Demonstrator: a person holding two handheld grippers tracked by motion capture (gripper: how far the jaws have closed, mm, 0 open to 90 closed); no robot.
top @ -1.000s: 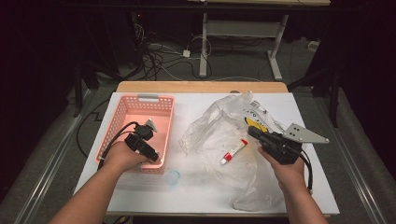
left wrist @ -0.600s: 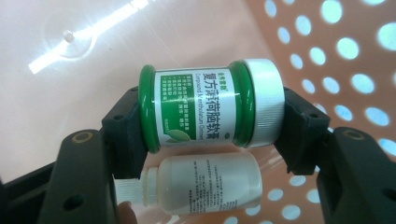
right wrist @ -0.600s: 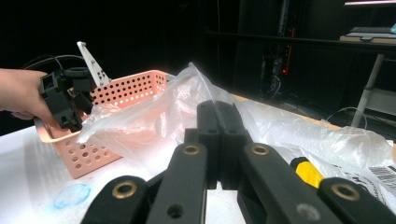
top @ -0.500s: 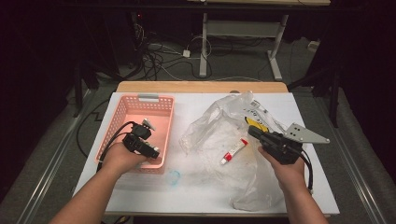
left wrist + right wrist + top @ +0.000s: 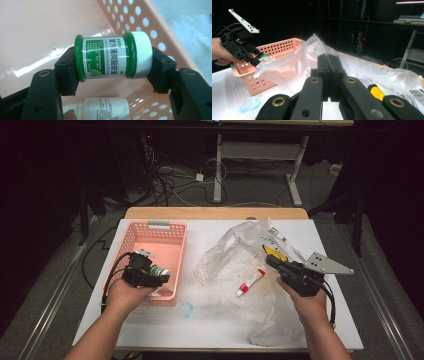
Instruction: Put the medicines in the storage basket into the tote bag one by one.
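— any writing you can read?
— yes, on the green jar (image 5: 110, 58): the white label has big green chinese characters, "复方薄荷脑软膏", with a line of latin letters beside them.
— and that line?
— too small to spell out, like the fine print.

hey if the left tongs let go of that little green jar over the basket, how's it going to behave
The green jar is round and held sideways, so it would probably roll once it lands in the pink basket. It looks like rigid plastic, unlikely to crack. The left tongs pinch cap and base; its smooth sides could slip.
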